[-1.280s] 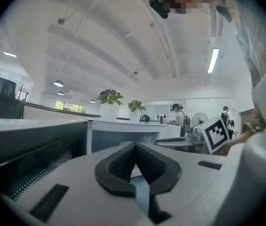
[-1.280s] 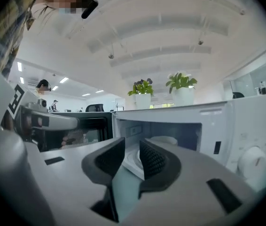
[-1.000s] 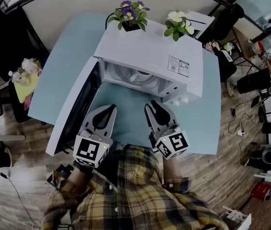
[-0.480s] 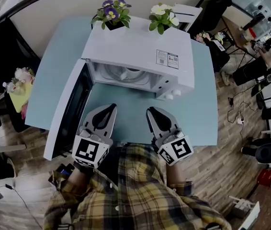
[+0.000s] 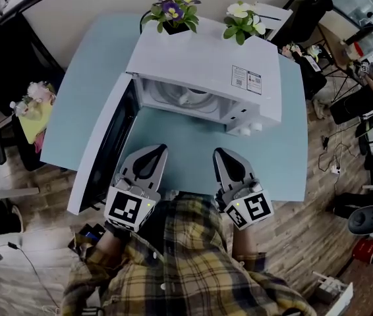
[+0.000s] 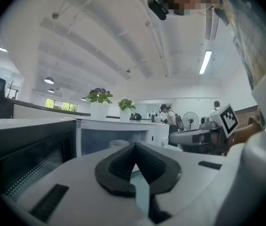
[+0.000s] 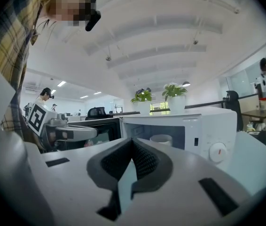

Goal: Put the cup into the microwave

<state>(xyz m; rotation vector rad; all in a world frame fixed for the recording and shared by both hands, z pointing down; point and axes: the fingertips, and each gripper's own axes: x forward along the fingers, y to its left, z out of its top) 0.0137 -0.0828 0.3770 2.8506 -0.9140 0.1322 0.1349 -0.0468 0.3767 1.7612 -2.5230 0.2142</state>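
A white cup (image 5: 185, 99) stands inside the white microwave (image 5: 206, 64), whose door (image 5: 101, 147) hangs open to the left. The left gripper view shows the cup (image 6: 119, 143) in the cavity, and so does the right gripper view, where the cup (image 7: 161, 139) sits beside the dial panel. My left gripper (image 5: 154, 149) and right gripper (image 5: 222, 152) hover side by side over the table's near edge, well short of the microwave. Both are shut and hold nothing.
The microwave rests on a light blue table (image 5: 186, 143). A pot of purple flowers (image 5: 172, 8) and one of white flowers (image 5: 242, 18) stand on its top. The open door juts toward my left gripper. People and office clutter are at the right edge.
The right gripper has drawn slightly right and back toward my body. The left gripper has barely shifted. The head view swayed left and back. The cup stays in the microwave.
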